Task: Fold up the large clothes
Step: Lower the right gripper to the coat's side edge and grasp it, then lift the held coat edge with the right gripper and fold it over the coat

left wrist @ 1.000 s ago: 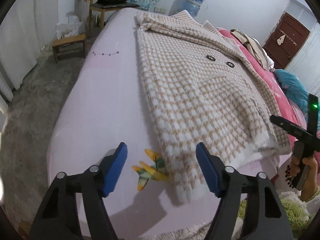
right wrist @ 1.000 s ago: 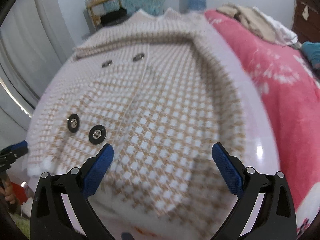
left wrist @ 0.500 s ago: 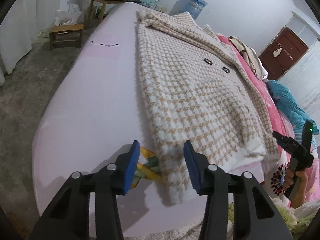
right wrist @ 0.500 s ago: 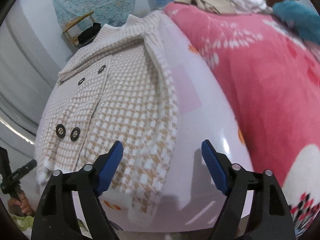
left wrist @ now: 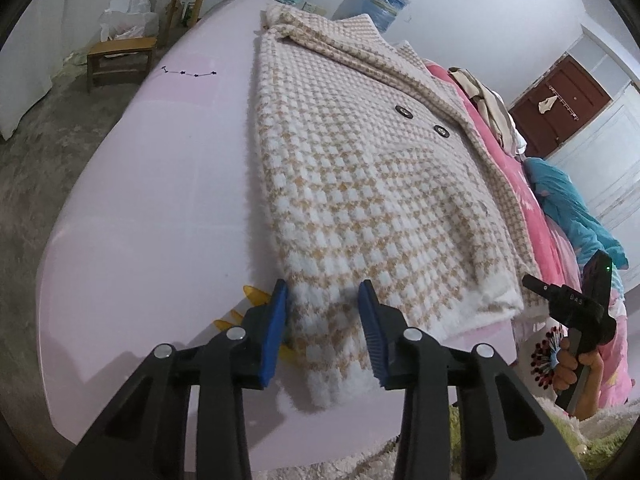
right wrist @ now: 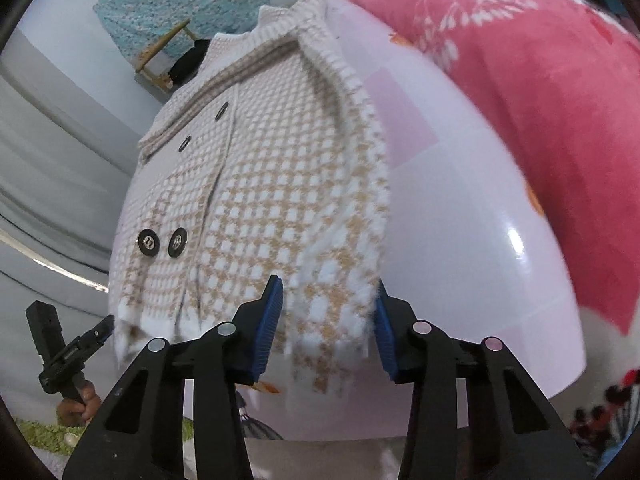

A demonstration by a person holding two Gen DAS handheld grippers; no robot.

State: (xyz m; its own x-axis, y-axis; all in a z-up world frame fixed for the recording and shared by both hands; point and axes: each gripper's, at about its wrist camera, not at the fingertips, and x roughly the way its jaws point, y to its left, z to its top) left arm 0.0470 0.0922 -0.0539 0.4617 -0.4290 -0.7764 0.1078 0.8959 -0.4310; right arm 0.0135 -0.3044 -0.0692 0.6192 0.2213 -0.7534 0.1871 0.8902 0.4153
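Both grippers, left [left wrist: 323,312] and right [right wrist: 328,312], sit part-open astride the coat's [left wrist: 372,184] hem corners, not clamped; bare bedsheet [left wrist: 160,184] flanks it.

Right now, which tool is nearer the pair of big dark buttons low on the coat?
Right. The right tool straddles the coat's hem corner just right of the button pair. The left tool straddles the opposite hem corner, farther off.

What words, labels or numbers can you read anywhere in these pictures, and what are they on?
"DAS", approximately: small pale letters on the black body of the right hand-held gripper, seen from the left wrist view; too small to be sure of.
Water bottle label: too blurred to read.
Houndstooth coat and its buttons: no legible text.
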